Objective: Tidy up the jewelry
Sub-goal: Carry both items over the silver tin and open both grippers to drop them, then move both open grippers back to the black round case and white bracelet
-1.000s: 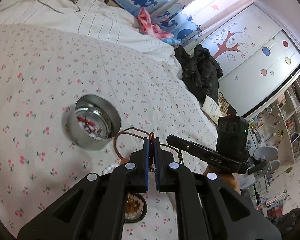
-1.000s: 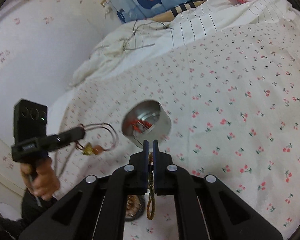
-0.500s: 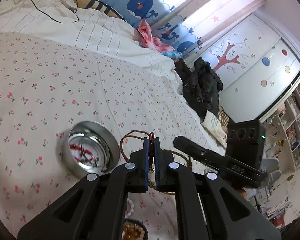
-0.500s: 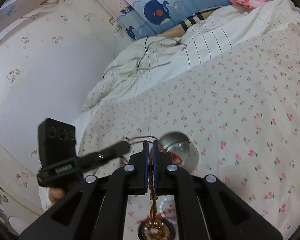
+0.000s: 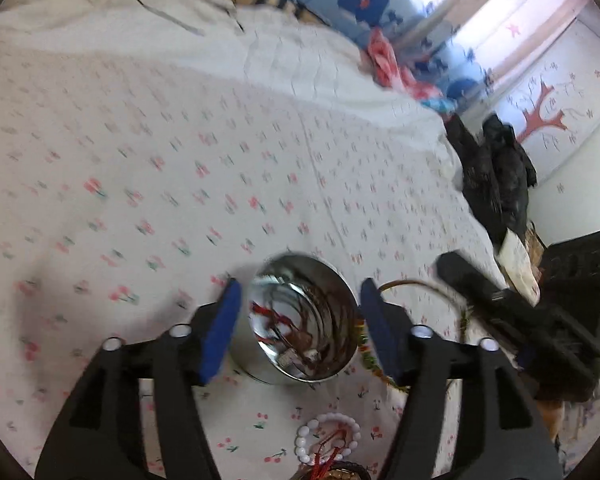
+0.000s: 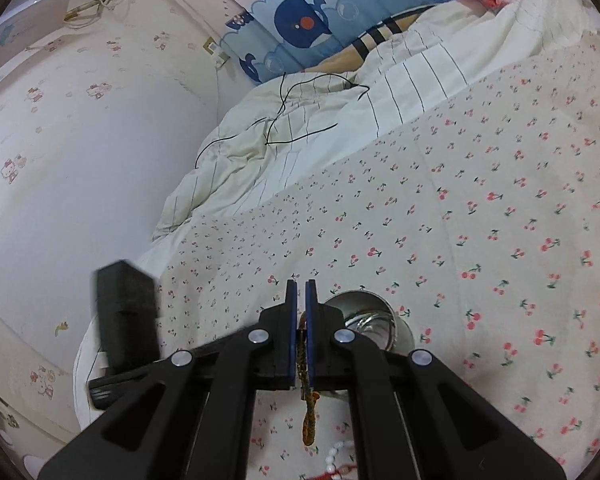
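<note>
My left gripper (image 5: 300, 286) hovers over a round metal tin (image 5: 342, 360) on the cherry-print bedsheet. Its jaws are opening and the blue pads (image 5: 220, 328) press on nothing. Red and brown cords (image 5: 278, 322) lie inside the tin. My right gripper (image 6: 301, 282) is shut on a braided brown-gold cord (image 6: 309, 412) that dangles below its fingers. The tin (image 6: 364, 314) sits just behind them. In the left wrist view the right gripper (image 5: 450, 268) comes in from the right with a thin cord loop (image 5: 414, 283).
A white bead bracelet (image 5: 326, 436) with red thread lies in front of the tin, and a dark dish rim (image 5: 342, 474) shows below it. A rumpled white duvet (image 6: 300, 128) with a black cable is at the back. A black bag (image 5: 496, 176) sits off the bed's right edge.
The left jaws have gone from shut on a red-brown cord to wide apart, and the cord is no longer between them. The left view has swung over the tin. The right gripper stays shut.
</note>
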### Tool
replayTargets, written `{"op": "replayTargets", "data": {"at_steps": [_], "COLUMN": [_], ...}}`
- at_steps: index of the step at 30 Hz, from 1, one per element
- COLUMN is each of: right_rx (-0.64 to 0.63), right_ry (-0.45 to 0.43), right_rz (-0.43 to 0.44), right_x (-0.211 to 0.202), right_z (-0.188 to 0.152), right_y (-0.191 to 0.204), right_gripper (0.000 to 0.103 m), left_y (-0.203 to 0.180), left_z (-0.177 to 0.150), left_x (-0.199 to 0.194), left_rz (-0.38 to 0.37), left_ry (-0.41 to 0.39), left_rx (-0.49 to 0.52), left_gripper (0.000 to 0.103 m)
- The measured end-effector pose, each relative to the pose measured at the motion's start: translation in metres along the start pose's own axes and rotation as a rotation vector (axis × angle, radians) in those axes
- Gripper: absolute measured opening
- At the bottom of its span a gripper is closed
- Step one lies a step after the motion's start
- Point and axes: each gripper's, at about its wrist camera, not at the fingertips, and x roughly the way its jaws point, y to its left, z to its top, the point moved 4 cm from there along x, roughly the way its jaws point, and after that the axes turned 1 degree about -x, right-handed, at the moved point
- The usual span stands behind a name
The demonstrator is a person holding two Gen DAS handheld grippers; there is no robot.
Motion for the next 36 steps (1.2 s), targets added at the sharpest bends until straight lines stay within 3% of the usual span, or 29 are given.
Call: {"op": "replayTargets", "data": {"at_steps": [4, 8, 9, 10, 11, 15, 18, 23, 28, 32, 36], "right_rx": [0.071, 0.052, 0.047, 0.042, 0.028, -0.019, -0.071, -0.134, -0.176, -0.222, -0.253], "right_ry": [0.016, 0.094, 0.094, 0.084, 0.047, 0.035, 0.091, 0.149, 0.171, 0.191, 0.214], "right_rz": [0.022, -0.159, -0.183, -0.196, -0.215, -0.235, -0.289, -0.329, -0.333, -0.335, -0.334], "right_x": [0.028, 0.052, 0.049, 0.045, 0.034, 0.004, -0.01, -0.025, -0.034, -0.035, -0.032], "right_z": [-0.002, -0.015, -0.017, -0.017, -0.015, -0.022, -0.038, -0.059, -0.071, -0.078, -0.084], "right_y": [-0.015, -0.038, -0.04, -0.041, -0.039, -0.034, -0.035, -0.037, -0.032, -0.022, -0.017], "right_gripper": [0.005, 0.006, 0.015, 0.038, 0.044, 0.047, 0.054, 0.065, 0.068, 0.076, 0.076], "left_y": [0.014, 0.024, 0.025, 0.023, 0.021, 0.006, 0.0, -0.019, -0.035, -0.039, -0.039], "left_z": [0.003, -0.007, -0.009, -0.011, -0.012, -0.033, -0.052, -0.065, -0.077, -0.084, -0.084], "left_x": [-0.022, -0.032, -0.032, -0.029, -0.028, -0.027, -0.027, -0.026, -0.029, -0.035, -0.041], "left_rz": [0.123, 0.303, 0.335, 0.379, 0.398, 0.508, 0.582, 0.597, 0.614, 0.668, 0.649], "left_ry": [-0.074, -0.125, -0.128, -0.131, -0.132, -0.137, -0.125, -0.109, -0.116, -0.139, -0.153], "left_rx": [-0.014, 0.014, 0.026, 0.053, 0.07, 0.197, 0.272, 0.352, 0.432, 0.508, 0.496], "left_gripper": [0.077, 0.09, 0.091, 0.092, 0.094, 0.095, 0.095, 0.095, 0.095, 0.095, 0.095]}}
